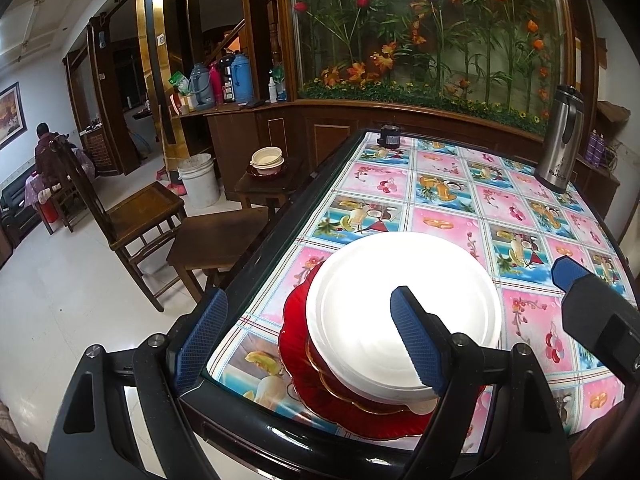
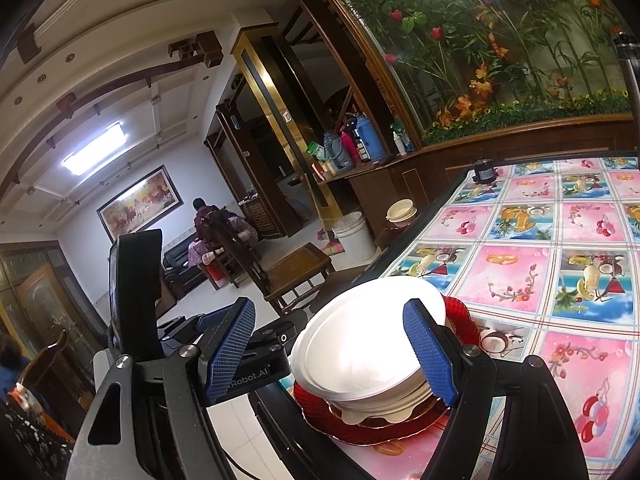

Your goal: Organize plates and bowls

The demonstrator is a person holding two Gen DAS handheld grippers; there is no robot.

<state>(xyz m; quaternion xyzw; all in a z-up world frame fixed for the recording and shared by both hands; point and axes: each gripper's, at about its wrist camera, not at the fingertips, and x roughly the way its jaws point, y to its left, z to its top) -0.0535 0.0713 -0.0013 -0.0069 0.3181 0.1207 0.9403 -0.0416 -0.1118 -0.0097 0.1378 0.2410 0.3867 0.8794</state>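
Observation:
A stack of white bowls point(image 1: 404, 304) rests on red plates point(image 1: 304, 364) at the near left corner of the table point(image 1: 440, 200). The stack also shows in the right wrist view point(image 2: 360, 344) on the red plates point(image 2: 460, 316). My left gripper point(image 1: 308, 344) is open, one finger off the table's edge, the other over the bowls. My right gripper point(image 2: 332, 352) is open and straddles the bowl stack, holding nothing. Its finger shows in the left wrist view point(image 1: 568, 272).
A steel thermos jug point(image 1: 560, 140) and a small dark jar point(image 1: 390, 136) stand at the table's far side. Wooden chairs and stools point(image 1: 216, 236) stand left of the table. One stool holds more bowls point(image 1: 267, 162) beside a white bucket point(image 1: 198, 180).

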